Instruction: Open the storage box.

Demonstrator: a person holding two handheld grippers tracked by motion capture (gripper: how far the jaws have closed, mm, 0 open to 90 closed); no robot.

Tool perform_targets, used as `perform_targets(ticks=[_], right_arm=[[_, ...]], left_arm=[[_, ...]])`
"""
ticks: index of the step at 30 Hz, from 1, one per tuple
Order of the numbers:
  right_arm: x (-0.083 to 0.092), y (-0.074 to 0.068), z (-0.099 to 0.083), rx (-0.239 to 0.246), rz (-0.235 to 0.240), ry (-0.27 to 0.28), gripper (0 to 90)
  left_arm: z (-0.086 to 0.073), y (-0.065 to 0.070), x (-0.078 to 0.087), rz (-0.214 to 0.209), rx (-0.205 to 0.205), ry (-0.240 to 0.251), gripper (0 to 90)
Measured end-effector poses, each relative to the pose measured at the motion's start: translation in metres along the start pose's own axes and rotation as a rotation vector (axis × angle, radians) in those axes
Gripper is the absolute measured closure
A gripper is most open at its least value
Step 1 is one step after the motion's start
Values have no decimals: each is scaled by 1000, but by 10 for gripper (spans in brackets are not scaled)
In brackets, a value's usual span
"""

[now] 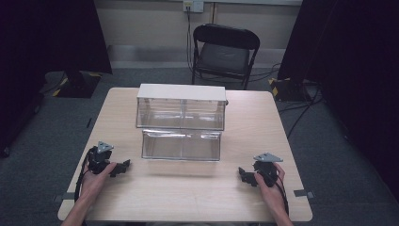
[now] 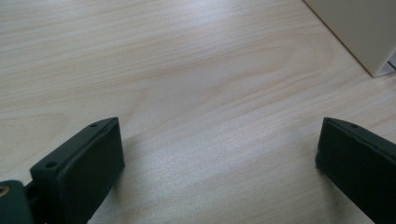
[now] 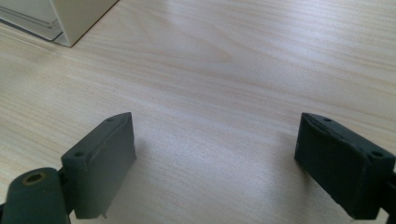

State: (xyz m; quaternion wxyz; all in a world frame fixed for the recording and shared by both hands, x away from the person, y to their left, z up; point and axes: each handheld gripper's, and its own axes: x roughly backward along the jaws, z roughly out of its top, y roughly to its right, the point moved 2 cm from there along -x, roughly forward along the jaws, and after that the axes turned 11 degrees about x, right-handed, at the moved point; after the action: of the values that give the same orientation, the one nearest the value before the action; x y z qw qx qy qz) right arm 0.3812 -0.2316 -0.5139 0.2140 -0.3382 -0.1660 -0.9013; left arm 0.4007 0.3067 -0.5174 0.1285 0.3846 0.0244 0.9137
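At centre of the table (image 1: pixel 188 188), toward its far edge: one clear plastic drawer unit (image 1: pixel 181 122), two tiers, stepped; upper tier set back, capped with an opaque cream-white top panel, its front showing two transparent compartments side by side with a divider between; lower tier standing forward of the upper, likewise transparent and parted in two, its walls glossy with pale reflections; contents of the compartments cannot be told; a cream corner of the unit enters the left gripper view at the upper right and the right gripper view at the upper left.

Table: light wood-grain top, rounded corners, bare between the unit and the near edge.

Left gripper (image 1: pixel 123 166): black, near the near-left corner, held in the person's left hand (image 1: pixel 96 176), grey three-cornered plate on top; jaws pointing toward the middle of the table, spread wide apart with bare wood between them, as its own view (image 2: pixel 219 163) confirms.

Right gripper (image 1: pixel 243 175): black, near the near-right corner, held in the right hand (image 1: pixel 269 184), grey plate on top; jaws set wide apart over bare wood, seen also in its own view (image 3: pixel 215 163); well apart from the unit.

Beyond the far edge: one black folding chair (image 1: pixel 225 52) on grey carpet.
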Motion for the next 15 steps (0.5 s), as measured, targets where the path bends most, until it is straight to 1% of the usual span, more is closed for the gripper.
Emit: perform_targets(ticks=[10,11,13,14,15], right_arm=[[0,0,0,0,0,0,116],[0,0,0,0,0,0,116],[0,0,0,0,0,0,116],[0,0,0,-1,-1,-1,116],[0,0,0,0,0,0,116]], left_arm=[[0,1,1,1,-1,-1,16],[0,2,2,-2,8,-3,46],[0,6,3,-8,5,-3,89],[1,7,4,-11,-4,-5,122],[1,9,4,-11,-2,0,163]])
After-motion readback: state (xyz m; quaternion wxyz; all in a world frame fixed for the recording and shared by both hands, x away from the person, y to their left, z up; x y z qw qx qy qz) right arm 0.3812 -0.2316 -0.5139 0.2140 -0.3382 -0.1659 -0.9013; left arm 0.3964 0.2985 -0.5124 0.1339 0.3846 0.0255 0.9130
